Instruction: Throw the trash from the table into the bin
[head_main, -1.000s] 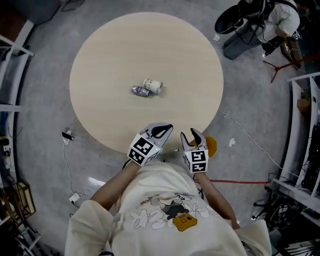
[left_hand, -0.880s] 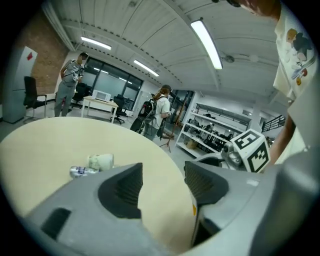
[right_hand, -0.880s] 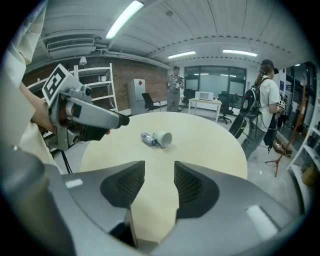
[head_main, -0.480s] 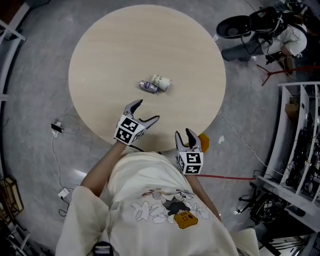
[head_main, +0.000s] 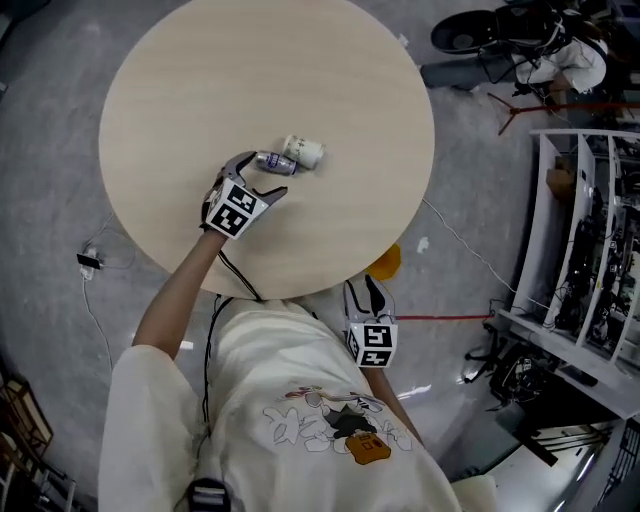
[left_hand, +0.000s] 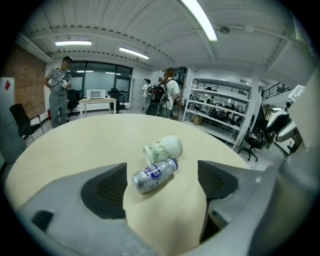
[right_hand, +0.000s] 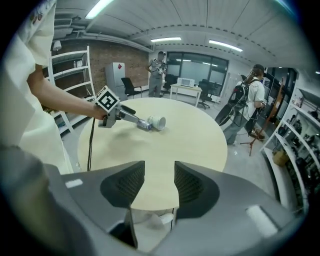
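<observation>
1. Left tool (head_main: 262, 176) has its jaws spread wide. The small silver bottle (left_hand: 154, 175) lies on its side right at the gap, and nothing is pinching it yet.
2. The bottle sits near the middle of the round counter (head_main: 200, 90), with its narrow end touching a paper cup (left_hand: 163, 149) that's also tipped over.
3. My guess is that the bottle is light, with a slick label, and will roll if it's nudged. I'd squeeze across the fat middle of its body, not the neck.
4. The cup looks thin and crushable, so grip it gently around the wall.
5. What shows of the cup's mouth looks empty. Can't tell what's in the bottle.
6. Right tool (right_hand: 159, 182) hangs by the counter edge, jaws partly apart with nothing between them.
7. I can't pick out a bin for sure.
</observation>
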